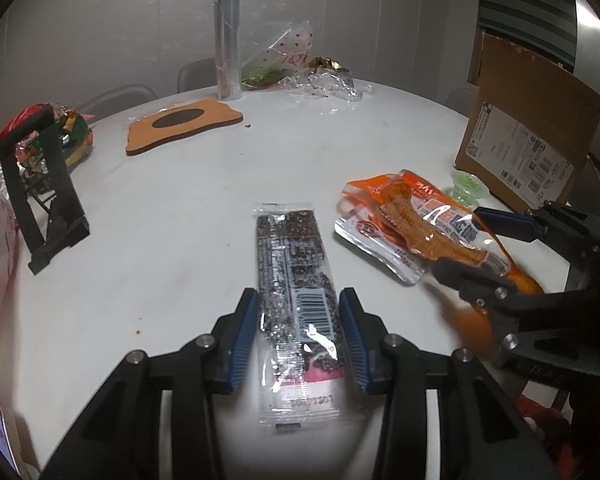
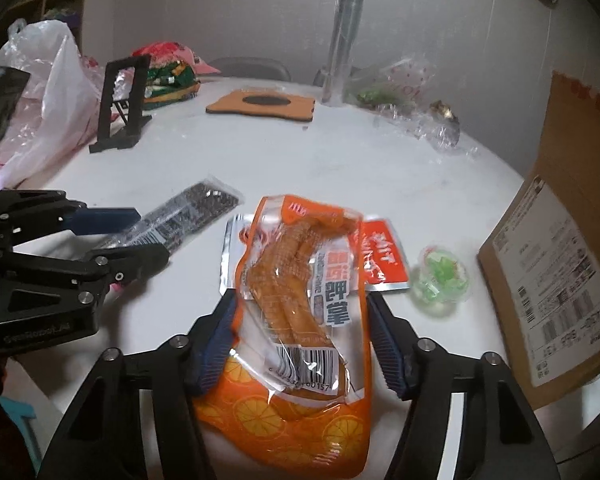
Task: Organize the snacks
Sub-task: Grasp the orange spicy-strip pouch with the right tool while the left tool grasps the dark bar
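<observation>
Left gripper [image 1: 299, 334] angled down, pinching glossy dark seed bar [image 1: 296, 300]; right gripper [image 2: 300, 336], beside bar, clamping crinkly orange pouch [image 2: 300, 312].

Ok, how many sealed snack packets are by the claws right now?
3: a dark seed bar in the left claw, an orange packet in the right claw, a red-and-silver packet under it. The far snack pile may hide more.

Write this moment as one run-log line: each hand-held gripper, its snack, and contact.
left hand-held gripper: closed on dark seed bar | right hand-held gripper: astride orange duck-feet packet, contact unclear | both on white table
</observation>
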Action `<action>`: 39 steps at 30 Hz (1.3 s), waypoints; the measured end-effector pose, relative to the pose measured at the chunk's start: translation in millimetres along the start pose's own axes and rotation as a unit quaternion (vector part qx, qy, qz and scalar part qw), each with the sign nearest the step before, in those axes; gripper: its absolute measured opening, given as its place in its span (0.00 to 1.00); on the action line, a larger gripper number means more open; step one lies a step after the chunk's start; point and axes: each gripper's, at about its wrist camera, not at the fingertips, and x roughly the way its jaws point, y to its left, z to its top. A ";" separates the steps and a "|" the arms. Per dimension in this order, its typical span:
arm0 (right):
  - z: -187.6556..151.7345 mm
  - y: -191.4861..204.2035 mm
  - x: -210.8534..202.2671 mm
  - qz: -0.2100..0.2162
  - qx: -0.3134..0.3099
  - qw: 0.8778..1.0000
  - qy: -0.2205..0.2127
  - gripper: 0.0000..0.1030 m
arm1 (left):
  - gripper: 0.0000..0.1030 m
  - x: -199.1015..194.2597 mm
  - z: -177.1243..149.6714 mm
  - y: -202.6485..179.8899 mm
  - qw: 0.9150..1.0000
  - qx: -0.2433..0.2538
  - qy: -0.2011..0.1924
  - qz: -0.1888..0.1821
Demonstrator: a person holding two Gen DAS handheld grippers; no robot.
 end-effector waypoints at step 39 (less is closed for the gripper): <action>-5.3 -48.7 -22.5 0.056 0.013 0.998 -0.022 0.51 | 0.38 11.1 6.9 -28.4 1.000 0.008 0.004 -0.006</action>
